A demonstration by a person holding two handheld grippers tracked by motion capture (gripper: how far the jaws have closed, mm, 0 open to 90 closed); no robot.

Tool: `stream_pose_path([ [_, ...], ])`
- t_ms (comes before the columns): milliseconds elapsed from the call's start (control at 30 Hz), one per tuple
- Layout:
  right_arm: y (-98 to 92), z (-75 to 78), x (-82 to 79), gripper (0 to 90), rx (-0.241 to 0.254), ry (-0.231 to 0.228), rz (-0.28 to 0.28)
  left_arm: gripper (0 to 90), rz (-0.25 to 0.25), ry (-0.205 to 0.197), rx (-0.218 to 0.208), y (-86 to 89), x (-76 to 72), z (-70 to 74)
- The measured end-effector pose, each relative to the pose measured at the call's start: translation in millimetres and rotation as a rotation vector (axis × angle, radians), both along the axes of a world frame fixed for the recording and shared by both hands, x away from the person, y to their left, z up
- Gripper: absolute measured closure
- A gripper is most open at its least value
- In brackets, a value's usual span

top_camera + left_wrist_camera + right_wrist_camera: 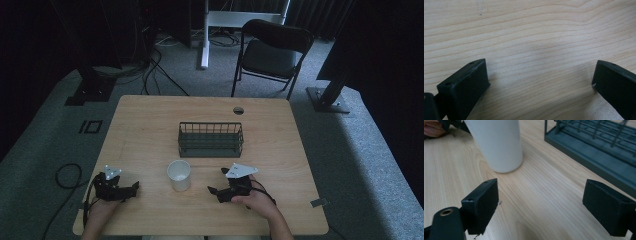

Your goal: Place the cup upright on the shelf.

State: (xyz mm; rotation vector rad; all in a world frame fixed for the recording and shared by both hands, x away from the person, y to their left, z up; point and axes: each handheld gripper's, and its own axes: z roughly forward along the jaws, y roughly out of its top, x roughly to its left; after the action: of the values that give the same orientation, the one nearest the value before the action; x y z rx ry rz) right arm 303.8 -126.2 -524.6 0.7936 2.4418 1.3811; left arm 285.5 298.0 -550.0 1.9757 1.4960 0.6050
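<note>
Right gripper (216, 181) is sitting low on the table (150, 125), jaws spread wide, nothing between them but bare wood. In the right gripper view the white cup (497, 143) is standing upright ahead of the left-hand finger (482, 205), near it but not touching, outside the gap. The dark wire rack (599, 147) is lying ahead of the right-hand finger (607, 207), also apart from it.

Left gripper (131, 189) is resting on the table too, jaws wide, gripping nothing; its own view is showing wood grain between the two fingers (465, 85).

From the high view the cup (179, 175) is standing between the two grippers, a bit closer to the right one's fingertips, and just in front of the rack (210, 139). A hand (257, 200) is holding the right gripper from behind.
</note>
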Motion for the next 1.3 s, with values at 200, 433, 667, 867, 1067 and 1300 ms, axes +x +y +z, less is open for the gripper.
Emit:
stream_pose_path([
  [200,14.3,1.9,-0.1,13.2,0.021,-0.011,0.042,0.7,0.000,0.000,0.000,0.0,0.0,0.0],
  [433,29.7,2.7,-0.6,13.2,0.037,-0.025,0.078,0.7,0.001,0.000,-0.001,-0.1,0.0,0.0],
  [667,47.0,4.9,-0.4,13.1,0.047,-0.036,0.117,0.7,0.000,0.000,-0.001,0.0,0.0,0.0],
  [867,61.6,7.2,0.9,13.1,0.057,-0.050,0.139,0.7,0.000,0.000,0.000,0.0,0.0,0.0],
  [1067,75.0,7.0,5.7,13.1,0.040,-0.058,0.153,0.7,-0.002,0.000,0.000,0.2,0.1,0.0],
  [1300,87.7,8.8,13.0,13.2,0.040,-0.070,0.163,0.7,-0.002,0.000,0.000,0.2,0.1,0.0],
])
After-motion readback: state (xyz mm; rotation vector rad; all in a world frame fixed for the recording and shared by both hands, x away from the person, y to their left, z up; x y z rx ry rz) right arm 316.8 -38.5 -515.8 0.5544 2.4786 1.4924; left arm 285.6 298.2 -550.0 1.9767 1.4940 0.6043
